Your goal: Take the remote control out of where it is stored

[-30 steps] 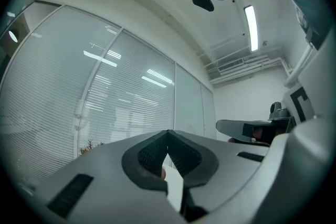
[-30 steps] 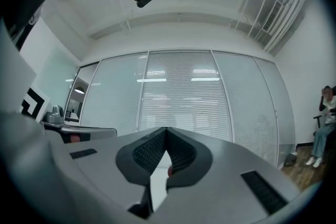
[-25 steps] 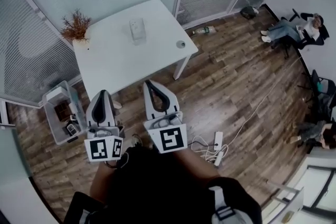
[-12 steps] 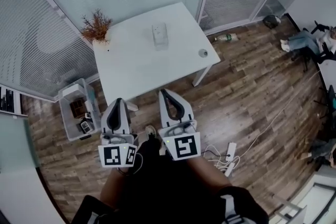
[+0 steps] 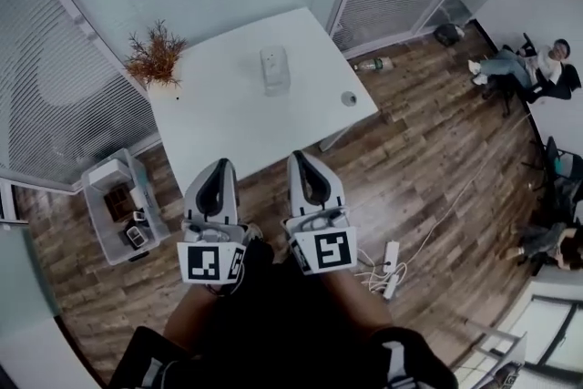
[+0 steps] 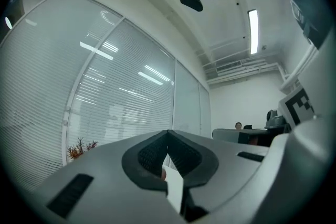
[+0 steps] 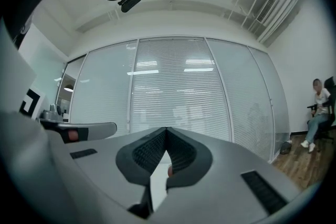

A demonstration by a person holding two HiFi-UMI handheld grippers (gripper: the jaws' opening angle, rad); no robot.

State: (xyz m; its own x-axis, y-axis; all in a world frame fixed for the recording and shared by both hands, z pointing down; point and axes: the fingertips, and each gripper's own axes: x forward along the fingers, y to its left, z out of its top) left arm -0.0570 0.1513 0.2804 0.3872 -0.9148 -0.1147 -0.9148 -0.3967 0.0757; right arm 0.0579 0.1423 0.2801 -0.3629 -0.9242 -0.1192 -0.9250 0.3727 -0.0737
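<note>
Both grippers are held low in front of the person's body, side by side and nearly level, pointing at the near edge of the table [image 5: 228, 118]. The left hand-held gripper [image 5: 219, 167] has its jaws pressed tip to tip with nothing between them, which its own view confirms [image 6: 168, 132]. The right hand-held gripper [image 5: 301, 158] is just beside it and closed the same way, also empty [image 7: 166, 129].

At far left a clear plastic bin [image 5: 96, 228] stands on the wood-plank floor [image 5: 437, 159] and holds small boxes and dark items. A rust-brown dried plant [image 5: 157, 55] stands at the table's left corner. The table top is smooth, white and rectangular. Near its far middle stands a small pale, box-shaped holder [image 5: 274, 70]. The remote control cannot be made out at this size, in the holder or anywhere else. A small grey round thing [image 5: 348, 98] lies near the table's right corner. A bottle [image 5: 372, 65] lies on the floor beyond that corner, and a white power strip [image 5: 392, 255] trails cables nearer the person. A seated person [image 5: 519, 68] is at far right.

Compared with half a second ago, both grippers have come forward, and their tips now overlap the table's near edge. The seated person is now fully in view.
</note>
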